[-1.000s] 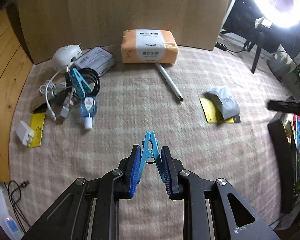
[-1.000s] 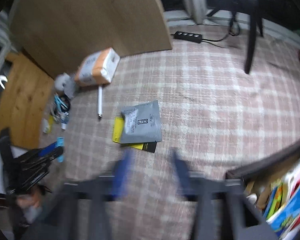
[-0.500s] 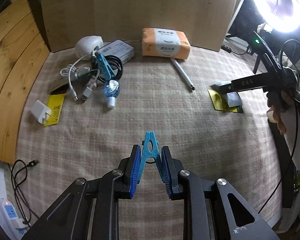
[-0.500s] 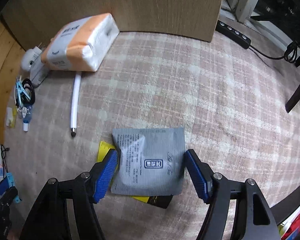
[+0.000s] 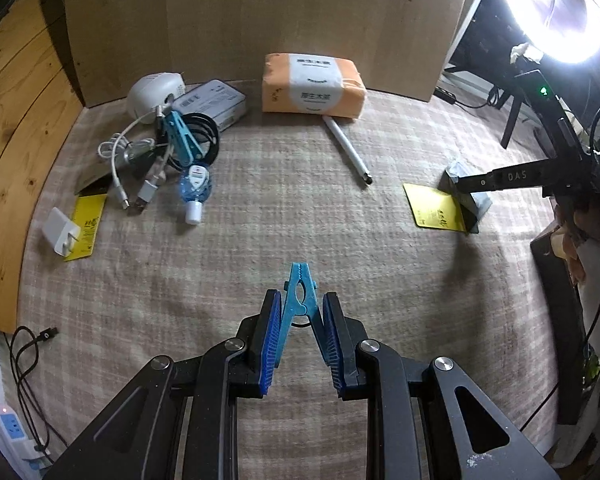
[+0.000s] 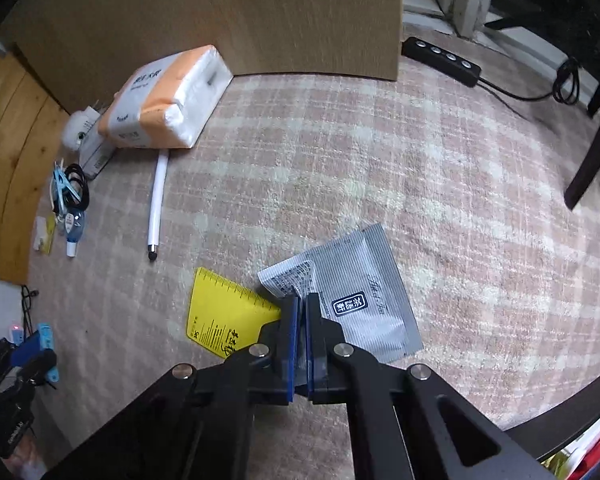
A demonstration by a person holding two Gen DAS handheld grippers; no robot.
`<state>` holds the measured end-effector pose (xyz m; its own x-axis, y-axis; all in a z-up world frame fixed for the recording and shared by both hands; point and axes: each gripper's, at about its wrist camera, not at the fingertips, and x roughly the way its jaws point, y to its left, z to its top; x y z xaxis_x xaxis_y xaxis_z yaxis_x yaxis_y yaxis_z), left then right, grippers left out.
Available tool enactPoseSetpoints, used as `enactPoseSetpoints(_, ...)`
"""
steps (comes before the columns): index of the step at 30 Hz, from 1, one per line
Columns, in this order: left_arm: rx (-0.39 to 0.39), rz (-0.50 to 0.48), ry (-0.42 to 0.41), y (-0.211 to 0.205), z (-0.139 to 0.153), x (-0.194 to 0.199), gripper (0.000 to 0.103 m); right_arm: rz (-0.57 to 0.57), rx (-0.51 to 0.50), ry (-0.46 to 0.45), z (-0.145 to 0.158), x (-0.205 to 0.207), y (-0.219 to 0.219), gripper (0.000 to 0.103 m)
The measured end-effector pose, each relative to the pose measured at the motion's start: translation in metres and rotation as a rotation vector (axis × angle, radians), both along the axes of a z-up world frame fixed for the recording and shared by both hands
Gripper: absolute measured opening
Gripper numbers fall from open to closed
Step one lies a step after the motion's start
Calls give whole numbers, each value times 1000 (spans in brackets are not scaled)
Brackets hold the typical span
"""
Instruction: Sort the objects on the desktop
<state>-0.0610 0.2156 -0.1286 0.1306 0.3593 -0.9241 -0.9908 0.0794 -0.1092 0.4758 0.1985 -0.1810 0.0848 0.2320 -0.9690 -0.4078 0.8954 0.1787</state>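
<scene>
Fingers [image 5: 270, 332] of the left gripper [image 5: 299, 330] stand a little apart and clamp a blue clothespin [image 5: 299, 294] by its two handle legs, its closed tip pointing toward twelve o'clock above the checked cloth [image 5: 260, 240]. The peg is light blue plastic with a wire spring showing between the legs.

At ten o'clock from it in the left wrist view lies a heap: a white plug adapter [image 5: 60, 232] on a yellow card [image 5: 86, 220], tangled cables [image 5: 140, 160], a second blue clothespin [image 5: 182, 136], a small clear bottle [image 5: 196, 188], a round white device [image 5: 152, 94] and a grey box [image 5: 212, 102]. At twelve o'clock an orange tissue pack [image 5: 314, 86] sits against the wooden board [image 5: 260, 20], with a white stylus [image 5: 348, 150] running from it toward five o'clock.

At two o'clock the right gripper [image 6: 301, 300] is down on the cloth. Its jaws have just been closing, and its blue pads [image 6: 292, 320] are now pressed nearly together on the left edge of a grey foil sachet [image 6: 360, 296], pinching it. The sachet is silver-striped with a black label, creased at its upper left corner, tilted, and overlaps the right side of a yellow ruler card [image 6: 224, 312]. In the right wrist view a black power strip [image 6: 440, 54] lies at one o'clock.
</scene>
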Motion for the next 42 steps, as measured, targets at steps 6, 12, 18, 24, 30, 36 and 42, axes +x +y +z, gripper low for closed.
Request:
enactPoseSetpoints(6,10,-25,-1,-1,6,17,23,-28,76,-19,21,-10,-25,2)
enactPoseSetpoints(12,40,-72,-21,-2,21,51,23,-51,181,-39,61,-23,-59,2)
enactPoseSetpoints(18,79,-161,-41,-9,39,105,23,-64,241,-98,101,-60,-101,2)
enactPoseSetpoints(24,113,-290,-65,-14,58,183,23,-108,245,-183,135,-98,-169,2)
enactPoseSetpoints(30,127,-417,-104,-26,69,270,23,-213,216,-242,152,-124,-243,2)
enactPoseSetpoints(36,126,-540,-146,-41,75,352,23,-356,185,-262,153,-143,-324,2)
enactPoseSetpoints(42,124,-640,-162,-58,79,422,23,-451,166,-285,158,-156,-376,2)
